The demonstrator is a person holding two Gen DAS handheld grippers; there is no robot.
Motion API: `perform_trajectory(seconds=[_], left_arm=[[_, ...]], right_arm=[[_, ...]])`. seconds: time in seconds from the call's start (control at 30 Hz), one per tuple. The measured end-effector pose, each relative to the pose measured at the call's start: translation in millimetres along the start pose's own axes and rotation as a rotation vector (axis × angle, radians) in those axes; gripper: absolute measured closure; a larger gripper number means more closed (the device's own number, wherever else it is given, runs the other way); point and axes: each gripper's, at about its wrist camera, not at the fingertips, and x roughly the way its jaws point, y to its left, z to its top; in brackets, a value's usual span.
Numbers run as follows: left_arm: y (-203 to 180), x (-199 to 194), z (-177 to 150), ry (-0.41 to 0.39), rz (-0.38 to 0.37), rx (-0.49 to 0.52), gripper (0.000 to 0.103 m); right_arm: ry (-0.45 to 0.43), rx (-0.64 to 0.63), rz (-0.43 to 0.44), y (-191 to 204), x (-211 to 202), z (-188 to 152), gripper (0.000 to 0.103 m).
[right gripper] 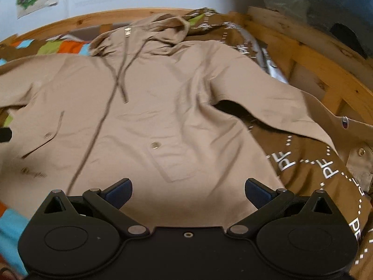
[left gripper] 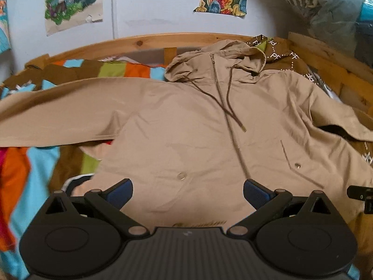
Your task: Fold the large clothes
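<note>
A tan hooded jacket [left gripper: 186,121] is lying front-up across the middle of both views, spread flat on a bed with its hood [left gripper: 209,63] pointing toward the top of the frame and its hem running along the bottom, just above the grippers. Its zipper [left gripper: 230,126] is running down the centre, closed, with two drawstrings [left gripper: 233,107] trailing over the chest. One sleeve [left gripper: 58,116] is stretching out to the left edge of the left wrist view; the other sleeve [right gripper: 286,107] is reaching toward the right edge of the right wrist view. The left gripper [left gripper: 187,193] is hovering over the hem at the bottom centre, its blue-padded fingers [left gripper: 121,194] standing wide apart and holding nothing. The right gripper [right gripper: 188,193] is doing the same in its own view, fingers [right gripper: 256,194] spread wide and empty above the fabric near a pocket flap with a snap [right gripper: 155,145]. A striped quilt [left gripper: 35,175] is showing at the left under the jacket, a brown lettered blanket [right gripper: 310,168] at the right, and a wooden bed frame [left gripper: 144,43] is curving along the top, with posters [left gripper: 74,2] hanging on the pale wall above.
</note>
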Motion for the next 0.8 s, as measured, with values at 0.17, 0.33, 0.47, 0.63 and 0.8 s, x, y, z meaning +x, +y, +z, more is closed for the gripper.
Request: perform_trajectory(seconds=[0.17, 0.33, 0.47, 0.63, 0.8], left_arm=[[-15.6, 34.0, 0.8, 0.016, -0.040, -0.021, 0.001], [-35.5, 55.2, -7.4, 0.033, -0.083, 0.004, 0.001], [-47.8, 56.9, -25.1, 0.016, -0.134, 0.033, 0.001], [-60.8, 54.0, -35.7, 0.016, -0.172, 0.080, 0.001], [-66.4, 50.3, -33.3, 0.001, -0.167, 0.093, 0.000]], right_arm=[[-0.077, 0.082, -0.011, -34.1, 12.8, -2.6, 0.001], [-0.199, 0.068, -0.066, -71.7, 5.5, -8.5, 0.001], [-0.270, -0.113, -0.245, -97.4, -10.4, -11.1, 0.001], [-0.275, -0.226, -0.486, -138.2, -12.5, -3.8, 0.003], [-0.175, -0.326, -0.531, -170.1, 7.1, 15.9, 0.034]])
